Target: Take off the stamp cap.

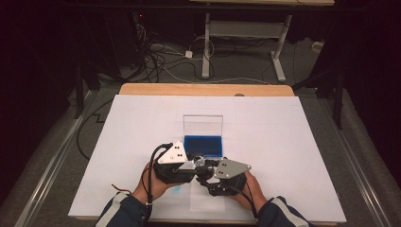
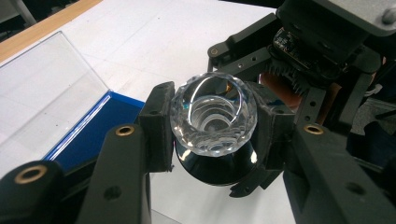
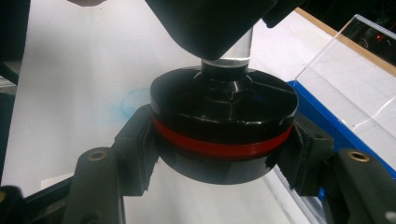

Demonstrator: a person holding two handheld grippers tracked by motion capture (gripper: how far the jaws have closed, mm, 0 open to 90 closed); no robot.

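Black base (image 3: 224,135) in right tool (image 3: 219,154)

Both hands come in from the bottom of the high view, close together, each wrapped around a gripper. The left gripper (image 1: 189,165) has its jaws pressed tight on something small. The right gripper (image 1: 208,174) sits just beside it, almost touching, and its jaws also squeeze something round between their pads.
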